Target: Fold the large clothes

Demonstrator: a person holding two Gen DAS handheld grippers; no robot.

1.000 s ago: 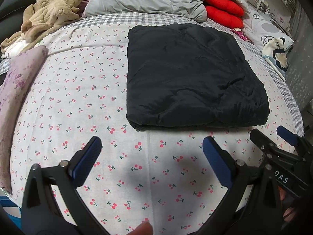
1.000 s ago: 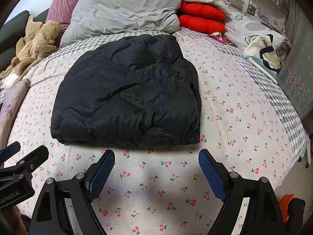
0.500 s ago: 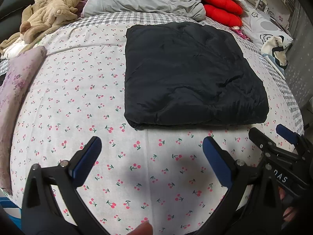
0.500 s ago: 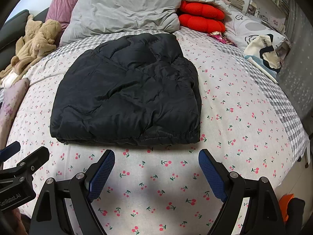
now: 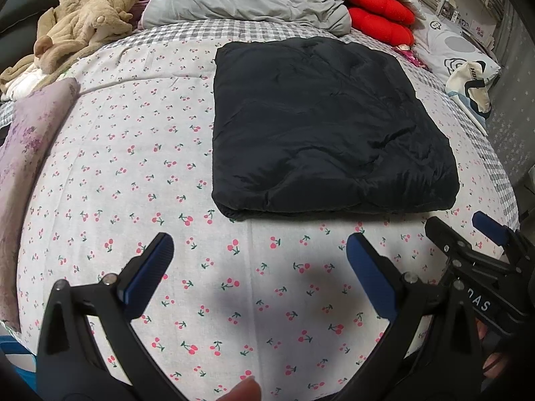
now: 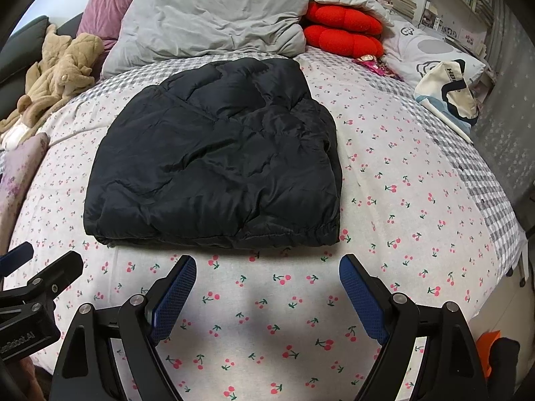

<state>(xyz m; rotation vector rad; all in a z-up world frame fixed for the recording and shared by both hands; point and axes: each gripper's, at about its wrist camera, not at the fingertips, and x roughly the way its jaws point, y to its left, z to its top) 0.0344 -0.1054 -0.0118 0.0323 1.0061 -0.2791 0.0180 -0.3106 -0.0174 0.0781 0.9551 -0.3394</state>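
Note:
A black puffer jacket lies folded into a flat rectangle on the cherry-print bed sheet; it also shows in the right wrist view. My left gripper is open and empty, above the sheet just short of the jacket's near edge. My right gripper is open and empty, also just short of the near edge. The right gripper's body shows at the right of the left wrist view.
A grey duvet, red cushions and printed pillows line the head of the bed. A tan plush toy lies far left, a purple folded cloth at the left edge, a tote bag at the right.
Both grippers have drawn back slightly from the jacket and stay open. The jacket has not moved.

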